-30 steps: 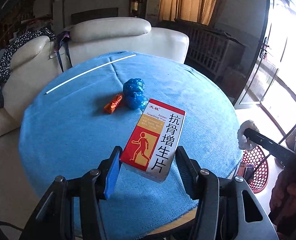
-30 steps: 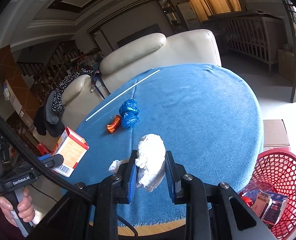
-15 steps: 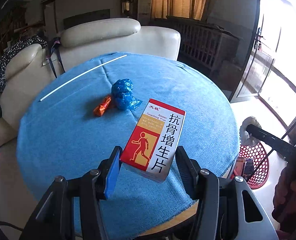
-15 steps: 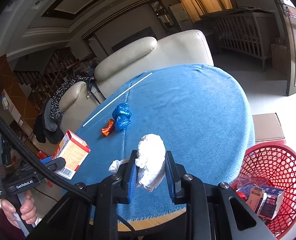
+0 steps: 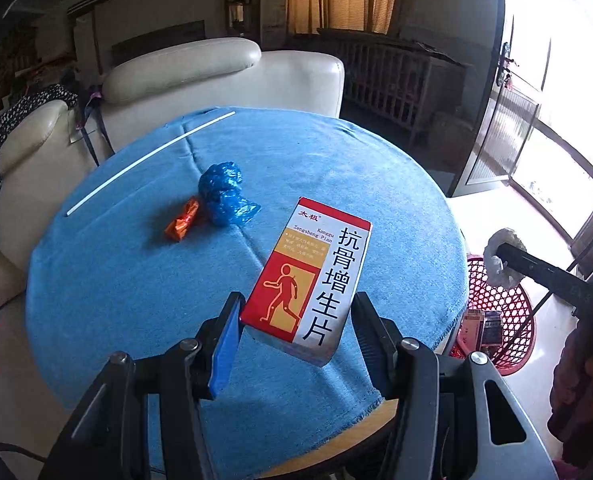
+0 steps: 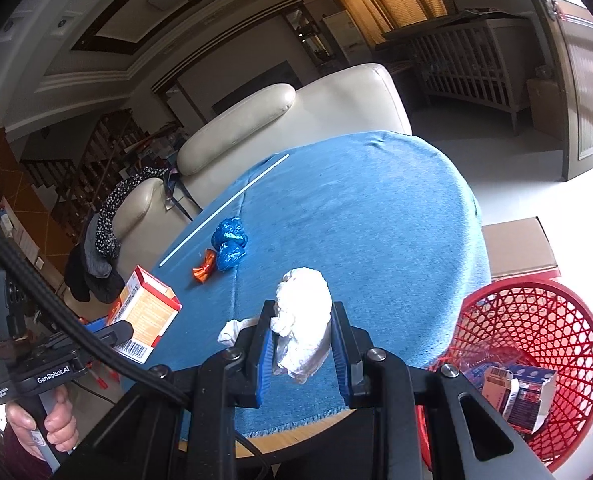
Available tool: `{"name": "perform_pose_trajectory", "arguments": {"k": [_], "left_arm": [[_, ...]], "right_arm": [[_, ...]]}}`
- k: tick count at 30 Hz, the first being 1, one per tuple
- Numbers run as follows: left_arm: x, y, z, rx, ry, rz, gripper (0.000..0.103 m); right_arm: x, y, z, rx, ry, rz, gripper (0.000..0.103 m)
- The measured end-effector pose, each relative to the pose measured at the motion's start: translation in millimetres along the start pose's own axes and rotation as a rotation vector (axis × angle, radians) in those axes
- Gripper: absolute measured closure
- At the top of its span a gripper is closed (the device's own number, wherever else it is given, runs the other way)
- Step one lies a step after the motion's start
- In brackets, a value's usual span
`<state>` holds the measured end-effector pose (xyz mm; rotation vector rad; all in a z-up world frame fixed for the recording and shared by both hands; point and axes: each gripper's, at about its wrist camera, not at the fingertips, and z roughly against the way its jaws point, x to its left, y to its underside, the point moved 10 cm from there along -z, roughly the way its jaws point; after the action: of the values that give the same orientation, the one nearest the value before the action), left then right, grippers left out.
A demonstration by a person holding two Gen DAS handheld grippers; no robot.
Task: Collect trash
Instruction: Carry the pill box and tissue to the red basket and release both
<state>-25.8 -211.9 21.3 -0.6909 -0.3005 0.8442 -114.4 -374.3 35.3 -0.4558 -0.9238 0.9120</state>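
My left gripper [image 5: 296,316] is shut on a red and white medicine box [image 5: 310,276], held above the near edge of the blue-clothed round table [image 5: 136,300]. In the right wrist view the same box [image 6: 144,312] shows at the left, beside the hand on the left gripper's handle. My right gripper [image 6: 302,332] is shut on a crumpled white tissue [image 6: 302,320]; that tissue [image 5: 500,254] also shows at the right of the left wrist view. A blue plastic wad [image 5: 224,194] and an orange wrapper [image 5: 182,224] lie on the cloth. A red mesh basket [image 6: 536,320] holding boxes stands on the floor at the right.
A thin white stick [image 5: 148,160] lies across the far left of the cloth. A cream sofa [image 5: 224,76] with clothes draped on it stands behind the table. A cardboard box [image 6: 516,248] rests on the floor beyond the basket.
Both grippers have drifted sideways toward the basket side with their loads held. The table items shifted left in both views and more of the red basket has come into sight.
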Motion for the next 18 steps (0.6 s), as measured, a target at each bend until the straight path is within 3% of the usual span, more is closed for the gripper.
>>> {"name": "perform_pose_trajectory", "arguments": {"k": [18], "left_arm": [[-51.3, -11.2, -20.5, 0.022, 0.044, -0.073, 0.047]], "right_arm": [[-48.7, -5.8, 27.8, -0.037, 0.044, -0.073, 0.075]]}}
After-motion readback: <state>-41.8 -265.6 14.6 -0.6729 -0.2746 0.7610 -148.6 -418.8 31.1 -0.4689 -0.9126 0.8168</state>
